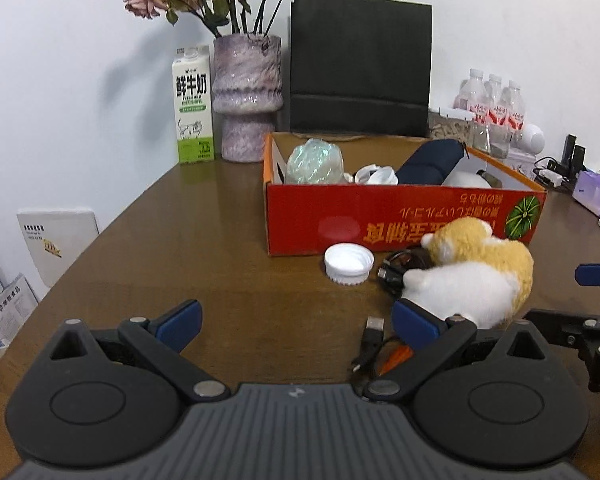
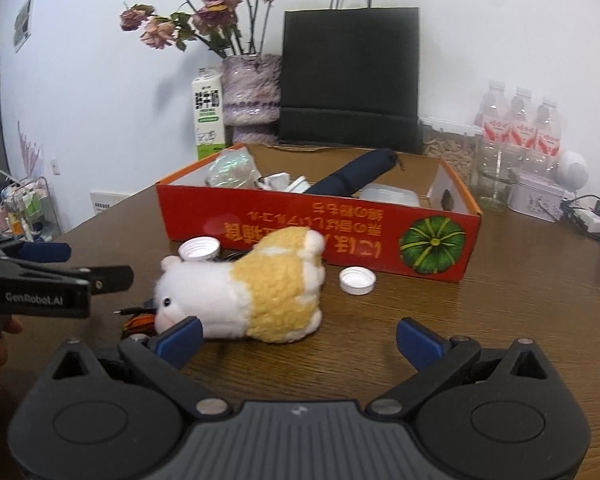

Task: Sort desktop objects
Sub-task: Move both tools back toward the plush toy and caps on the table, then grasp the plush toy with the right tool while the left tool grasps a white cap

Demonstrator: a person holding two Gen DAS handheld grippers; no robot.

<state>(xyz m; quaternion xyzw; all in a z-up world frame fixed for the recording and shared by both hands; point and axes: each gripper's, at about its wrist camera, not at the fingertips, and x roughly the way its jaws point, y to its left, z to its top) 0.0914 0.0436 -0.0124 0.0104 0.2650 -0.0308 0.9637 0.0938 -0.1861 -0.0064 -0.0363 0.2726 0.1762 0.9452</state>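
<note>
Plain white painted wall (image 1: 60,80), evenly lit, soft shadows behind the dried flowers. Dark brown wood-grain bench (image 1: 204,248) pushed into the corner, glossy with faint reflections. Left of it, low down: white wall socket plate (image 2: 104,202) and a small wire storage rack (image 2: 28,208) crowded with clutter.

"FRESH MILK" on the milk carton (image 1: 193,106); "GenRobot.AI" on the left claw (image 2: 96,276)

Bright even indoor light, soft shadows on the wall, mild blur, fisheye bending, dark corners
</note>
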